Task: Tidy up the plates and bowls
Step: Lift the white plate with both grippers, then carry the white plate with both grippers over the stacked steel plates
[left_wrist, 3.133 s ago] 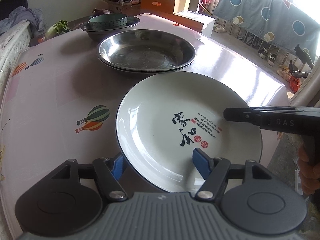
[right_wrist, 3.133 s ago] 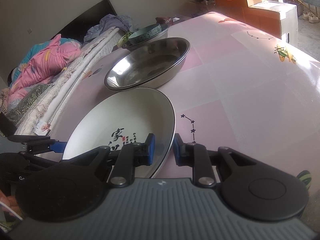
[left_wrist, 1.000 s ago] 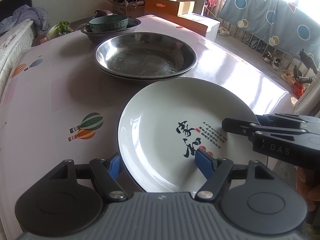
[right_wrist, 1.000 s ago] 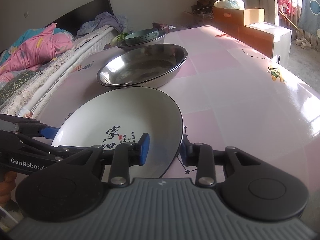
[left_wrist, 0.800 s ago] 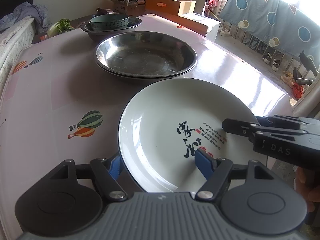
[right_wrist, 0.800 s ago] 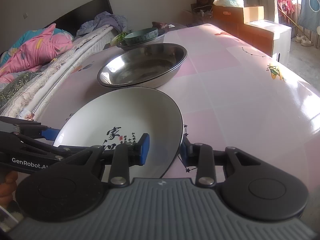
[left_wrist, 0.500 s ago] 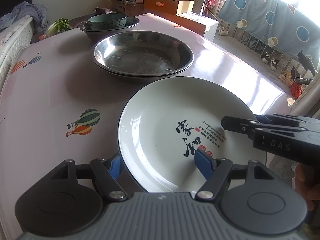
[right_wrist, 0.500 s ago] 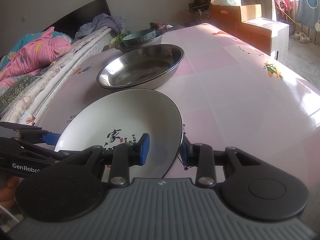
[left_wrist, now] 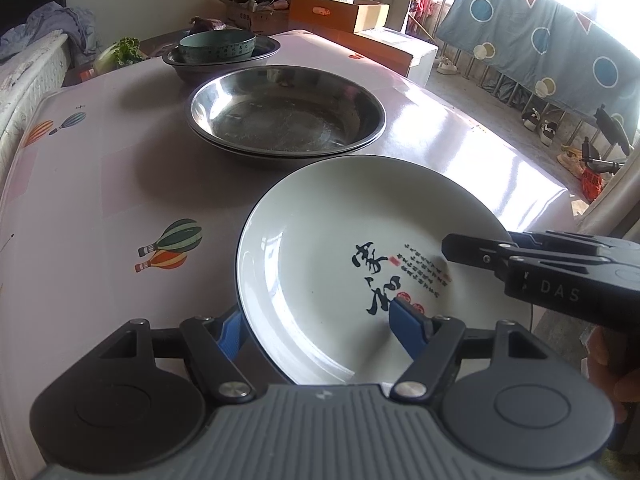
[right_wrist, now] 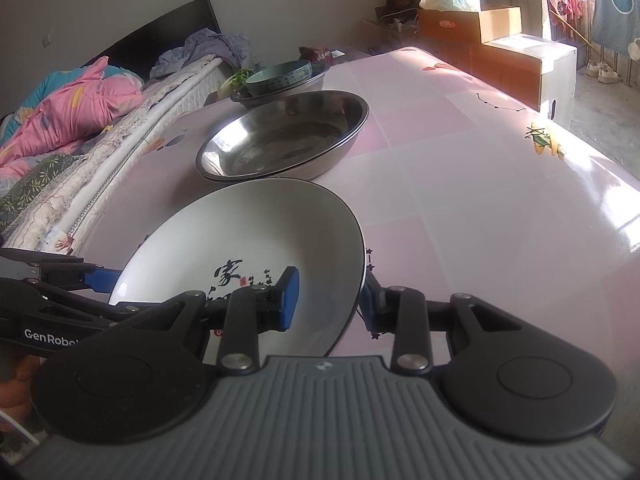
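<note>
At the near edge of the table (left_wrist: 80, 208), we have the white plate (left_wrist: 332, 240) lifted and tilted between both tools, so the step in hand looks like carrying it toward the other dishes. Our right tool (right_wrist: 326, 298) is clamped on the plate's rim, 1 pad on the face and 1 behind the edge. Our left tool (left_wrist: 316, 330) straddles the opposite rim with its blue pads well apart; whether they press on the plate we cannot tell. Just beyond the plate sit the stacked steel basins (left_wrist: 286, 118), and farther back a green bowl (left_wrist: 217, 46) rests in another steel dish (left_wrist: 264, 54). Next, we judge, the plate has to travel forward and come down level on a chosen spot, likely the basins, with both rims released only once it sits flat, since a tilted, glazed plate could slip.
</note>
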